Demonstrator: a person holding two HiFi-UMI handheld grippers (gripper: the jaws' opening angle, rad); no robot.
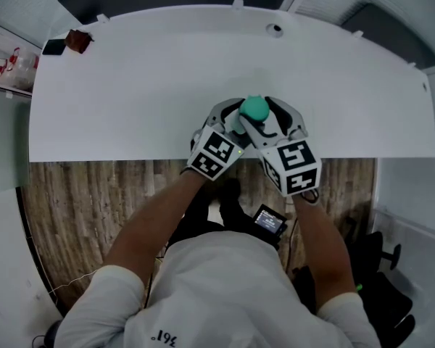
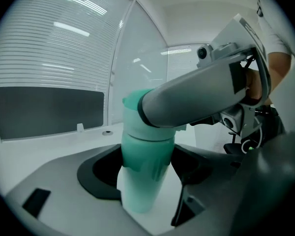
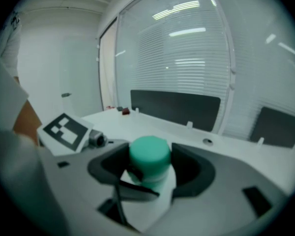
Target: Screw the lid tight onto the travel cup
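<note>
- The travel cup stood at the centre of the head view, at the near edge of the white worktop, between both tools.
- The left hand-held gripper was closed on the cup's body. In its own view, the dark pads pressed against both sides.
- The right hand-held gripper was clamped on the green lid, with one pad at each side. The lid sat on top of the cup.
- In the left gripper view, a grey jaw of the right hand-held gripper crossed the upper centre of the frame, in front of the lid.
- We could not tell whether the cup's base rested on the worktop.
- A small red-brown object lay at the worktop's upper left corner, well apart from the cup.
</note>
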